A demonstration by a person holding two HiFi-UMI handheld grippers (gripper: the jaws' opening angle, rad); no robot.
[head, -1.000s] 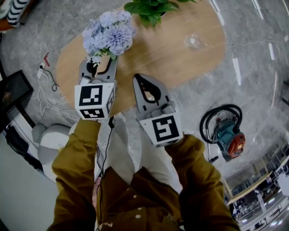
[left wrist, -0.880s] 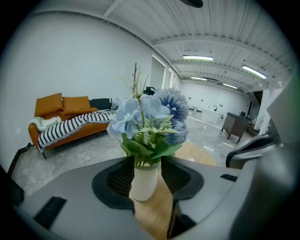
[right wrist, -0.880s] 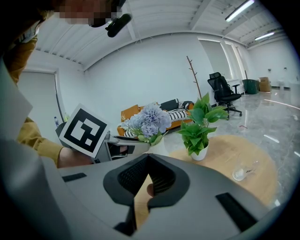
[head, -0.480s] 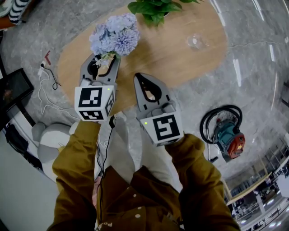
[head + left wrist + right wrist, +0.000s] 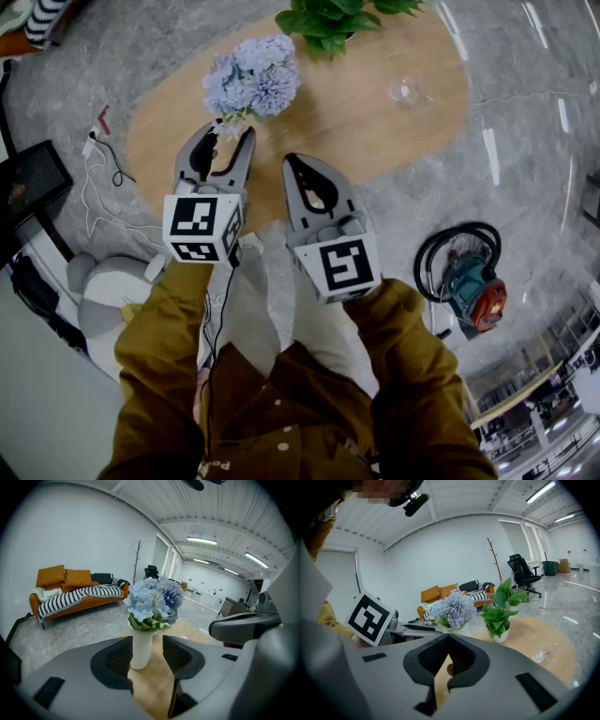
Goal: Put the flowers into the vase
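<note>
The blue flowers [image 5: 154, 603] stand already in the white vase [image 5: 141, 648], and the vase stands upright on the oval wooden table [image 5: 375, 122], near the edge that is closer to the person. The left gripper [image 5: 227, 136] points downward to the table with its jaws wide apart, and the lower part of the vase is between them. One pad seems very close to the vase, but I cannot tell whether it touches; on the other side a clear gap shows. The right gripper [image 5: 447, 636] is just beside the left one, over the table edge, with its jaws together at the tips and nothing held. Farther on the table there are a green potted plant [image 5: 328, 19] and a clear glass [image 5: 406, 89], well apart from the vase.
</note>
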